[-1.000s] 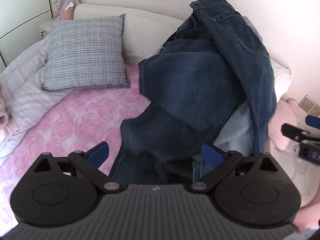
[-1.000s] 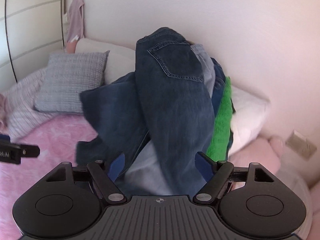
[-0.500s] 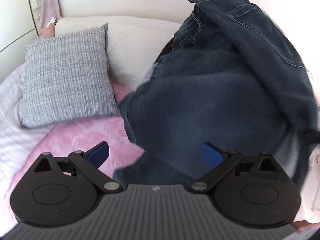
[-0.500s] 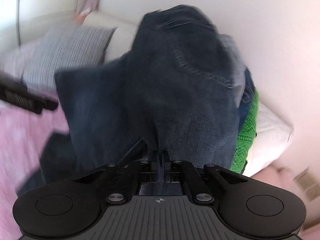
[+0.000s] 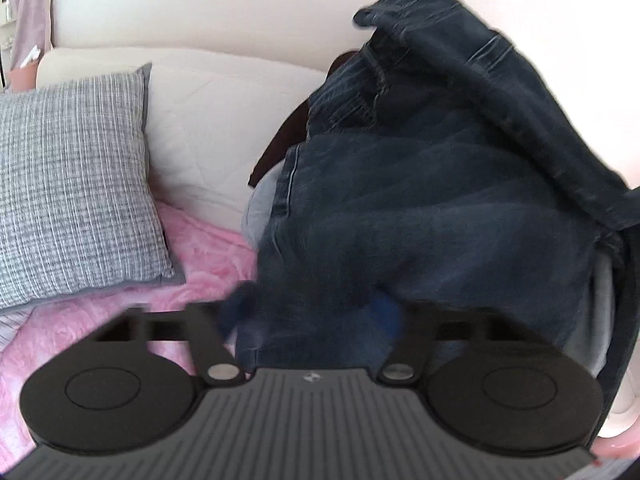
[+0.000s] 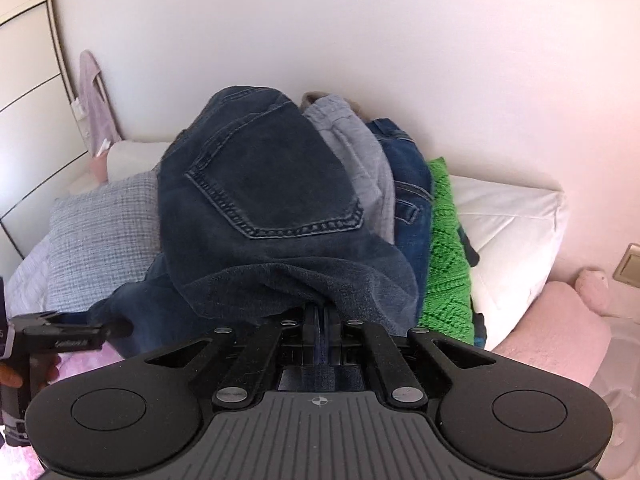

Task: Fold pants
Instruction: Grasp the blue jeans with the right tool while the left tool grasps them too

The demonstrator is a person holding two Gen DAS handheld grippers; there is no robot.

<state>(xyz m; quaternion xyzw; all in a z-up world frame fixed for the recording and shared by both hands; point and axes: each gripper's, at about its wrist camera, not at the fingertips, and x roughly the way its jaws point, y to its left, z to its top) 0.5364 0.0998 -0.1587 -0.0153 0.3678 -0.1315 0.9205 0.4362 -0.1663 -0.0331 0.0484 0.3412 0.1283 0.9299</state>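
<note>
Overhead-lit, pink bedspread (image 5: 120,304), grey pillow (image 5: 72,208), white wall (image 6: 360,40).

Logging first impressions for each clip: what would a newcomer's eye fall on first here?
The dark blue jeans, heaped high against the white wall, fill the middle of both views, back pocket facing the right camera. The right gripper is shut on their lower fold; the left gripper has just been closing around denim, blurred. A bright green knit stands out right of the pile, a grey pillow left on the pink blanket.
</note>
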